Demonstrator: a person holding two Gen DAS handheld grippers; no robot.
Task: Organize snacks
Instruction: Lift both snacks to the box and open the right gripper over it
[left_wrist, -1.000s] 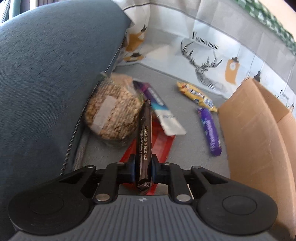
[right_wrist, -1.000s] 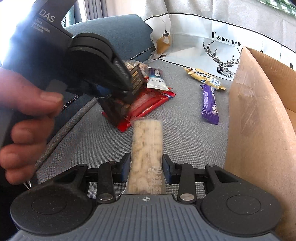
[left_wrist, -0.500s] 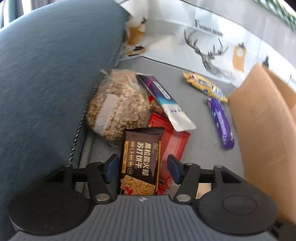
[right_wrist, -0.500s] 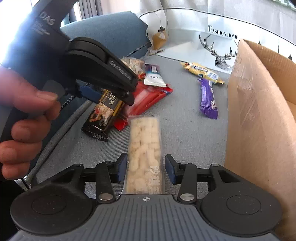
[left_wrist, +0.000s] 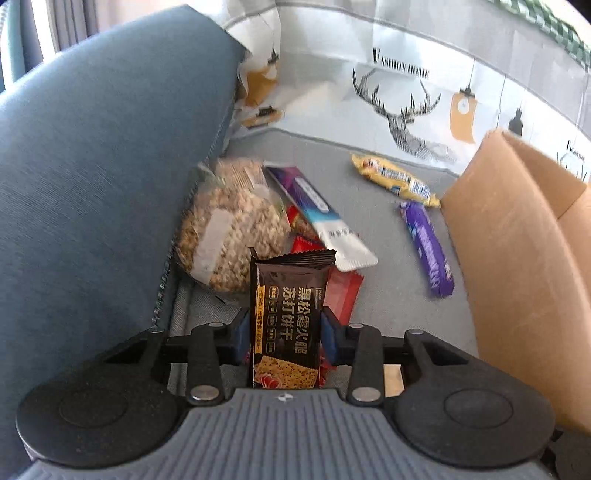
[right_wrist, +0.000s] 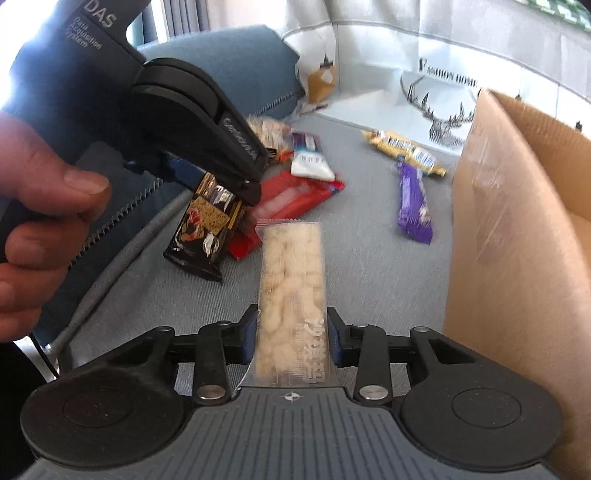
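Observation:
My left gripper (left_wrist: 284, 326) has its jaws closing on the long sides of a black cracker packet (left_wrist: 286, 302), and the pads touch it. From the right wrist view that packet (right_wrist: 201, 236) hangs tilted under the left gripper (right_wrist: 236, 192), its lower end near the grey seat. My right gripper (right_wrist: 291, 332) has its jaws closing on a clear packet of pale puffed snack (right_wrist: 291, 266), pads against both sides. The packet sticks out forward above the seat. An open cardboard box (right_wrist: 517, 240) stands on the right.
On the seat lie a round bag of grain cakes (left_wrist: 229, 229), a red packet (left_wrist: 341, 291), a purple-and-white packet (left_wrist: 317, 214), a yellow bar (left_wrist: 395, 179) and a purple bar (left_wrist: 428, 251). A blue cushion (left_wrist: 92, 184) rises on the left. A person's hand (right_wrist: 44, 206) holds the left gripper.
The left gripper held the black packet edge-on, opened wide around it, and now grips it flat by its sides. The right jaws loosened slightly, then closed back on the clear packet.

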